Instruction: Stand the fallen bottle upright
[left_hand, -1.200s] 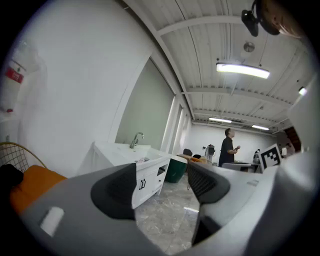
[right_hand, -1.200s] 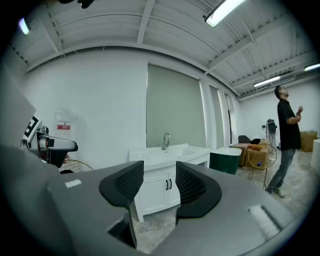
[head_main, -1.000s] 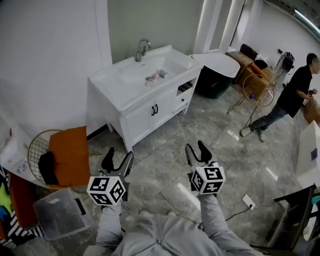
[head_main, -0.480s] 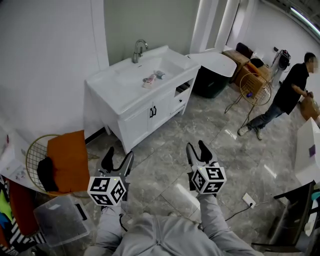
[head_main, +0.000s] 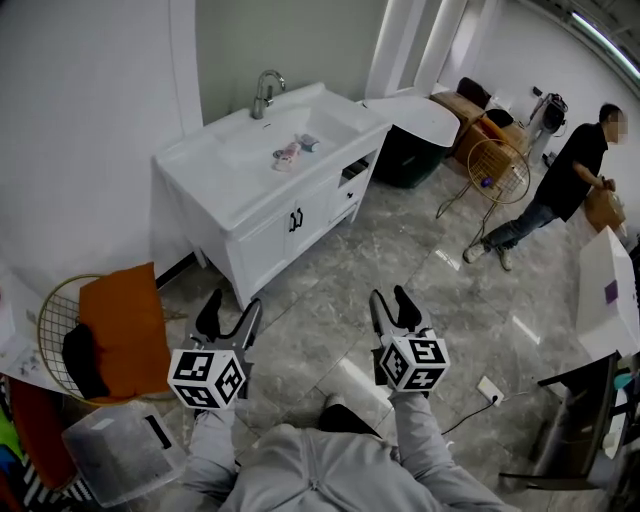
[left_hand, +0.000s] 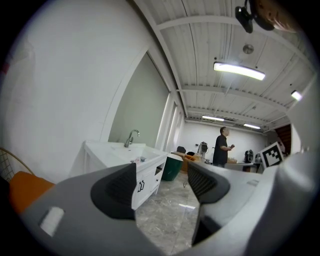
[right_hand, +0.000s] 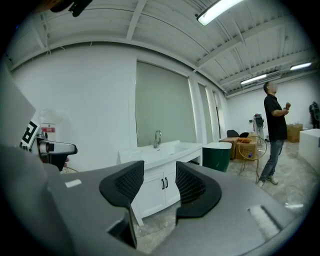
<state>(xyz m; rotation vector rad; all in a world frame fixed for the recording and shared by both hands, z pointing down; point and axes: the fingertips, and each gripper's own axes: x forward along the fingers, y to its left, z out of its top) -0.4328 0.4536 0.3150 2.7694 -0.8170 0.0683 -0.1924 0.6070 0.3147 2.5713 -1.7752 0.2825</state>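
Note:
A small pinkish-white thing (head_main: 287, 153) lies flat on the white vanity top (head_main: 215, 175) beside the basin, with a small bluish item (head_main: 307, 142) next to it. They are too small to tell which is the bottle. The left gripper view shows them as specks (left_hand: 139, 159). My left gripper (head_main: 230, 310) and right gripper (head_main: 392, 300) are held over the marble floor, well short of the vanity. Both are open and hold nothing. The jaws frame the vanity (left_hand: 125, 150) (right_hand: 160, 152) in both gripper views, with the left gripper (left_hand: 160, 185) and right gripper (right_hand: 157, 186) wide apart.
A person (head_main: 562, 185) stands far right by a gold wire stand (head_main: 497, 165). A dark green bin (head_main: 410, 160) sits under a round white top. At the left are a wire basket with an orange cushion (head_main: 118, 320) and a clear plastic bin (head_main: 112, 452). A floor socket (head_main: 490, 390) lies at the right.
The vanity has slid left and a little up in the head view. The far person has shifted slightly. Both grippers keep the same pose and stay open.

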